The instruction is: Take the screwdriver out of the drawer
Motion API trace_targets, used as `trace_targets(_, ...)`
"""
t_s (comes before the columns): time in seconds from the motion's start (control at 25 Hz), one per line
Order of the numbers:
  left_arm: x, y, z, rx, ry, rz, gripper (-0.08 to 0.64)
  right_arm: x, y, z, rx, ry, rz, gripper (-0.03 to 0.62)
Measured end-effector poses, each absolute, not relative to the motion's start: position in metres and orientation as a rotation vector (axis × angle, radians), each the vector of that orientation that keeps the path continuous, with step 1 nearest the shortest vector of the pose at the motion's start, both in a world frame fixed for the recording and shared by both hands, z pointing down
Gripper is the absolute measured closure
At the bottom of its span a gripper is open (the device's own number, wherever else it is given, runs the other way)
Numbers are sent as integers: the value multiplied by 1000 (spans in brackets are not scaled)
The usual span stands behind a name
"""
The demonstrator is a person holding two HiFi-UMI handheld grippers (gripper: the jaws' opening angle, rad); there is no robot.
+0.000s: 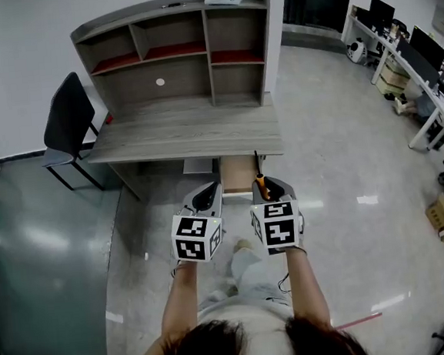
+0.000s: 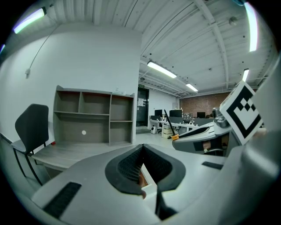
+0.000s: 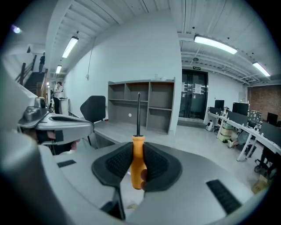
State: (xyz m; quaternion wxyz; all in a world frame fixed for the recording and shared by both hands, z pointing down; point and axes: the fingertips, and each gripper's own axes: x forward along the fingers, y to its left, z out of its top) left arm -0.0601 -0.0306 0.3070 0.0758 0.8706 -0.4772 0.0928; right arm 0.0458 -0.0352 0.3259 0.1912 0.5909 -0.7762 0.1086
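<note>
You hold 2 grippers: your right gripper (image 3: 138,154) clamps the 1 screwdriver (image 3: 137,172) by its orange handle, shaft up, near the 1 open drawer (image 1: 237,174) — your left gripper (image 2: 142,149) is pinched together, empty.

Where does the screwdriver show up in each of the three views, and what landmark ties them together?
Head view: the screwdriver is at centre, held in the right gripper, its shaft pointing toward the desk.
Left gripper view: right of centre, sticking out of the other gripper.
Right gripper view: dead centre, orange handle clamped between the jaws, shaft upward.
Shared landmark: the shelf unit on the desk.
</note>
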Motion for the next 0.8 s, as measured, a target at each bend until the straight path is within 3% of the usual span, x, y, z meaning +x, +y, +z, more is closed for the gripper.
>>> trace_targets(0.8, -52, 4, 263, 2699, -1400, 243, 543, 39, -1, 279, 1683, -2223, 158, 500)
